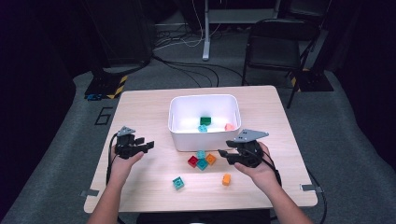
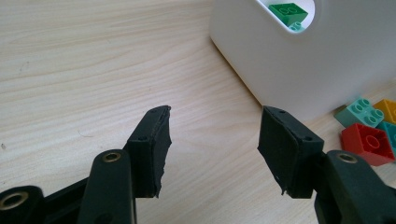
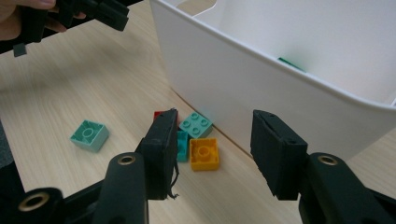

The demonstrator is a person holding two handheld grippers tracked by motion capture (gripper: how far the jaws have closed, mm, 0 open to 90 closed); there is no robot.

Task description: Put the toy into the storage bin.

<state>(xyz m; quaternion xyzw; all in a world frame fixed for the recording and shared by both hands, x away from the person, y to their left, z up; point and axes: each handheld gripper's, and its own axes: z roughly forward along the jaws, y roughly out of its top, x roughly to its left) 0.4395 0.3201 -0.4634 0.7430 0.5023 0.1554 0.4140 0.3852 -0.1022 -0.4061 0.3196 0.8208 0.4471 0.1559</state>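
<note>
My left gripper (image 1: 145, 146) sits at the frame's left-centre, jaws apart with nothing between them, my hand under it. My right gripper (image 1: 224, 156) sits right of centre, jaws parted and empty, both forearms rising from the bottom edge.

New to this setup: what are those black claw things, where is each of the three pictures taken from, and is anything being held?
A person sits at a wooden table with a hand-held two-jaw gripper in each hand. The high view looks down from above: left gripper, right gripper. The other two pictures come from cameras riding on each gripper, looking along its black jaws. A white bin holds a green brick and a few others. Loose bricks lie in front of it, among them a red brick and an orange brick. Both grippers stand open and hold nothing; the right one points at the bricks beside the bin.
</note>
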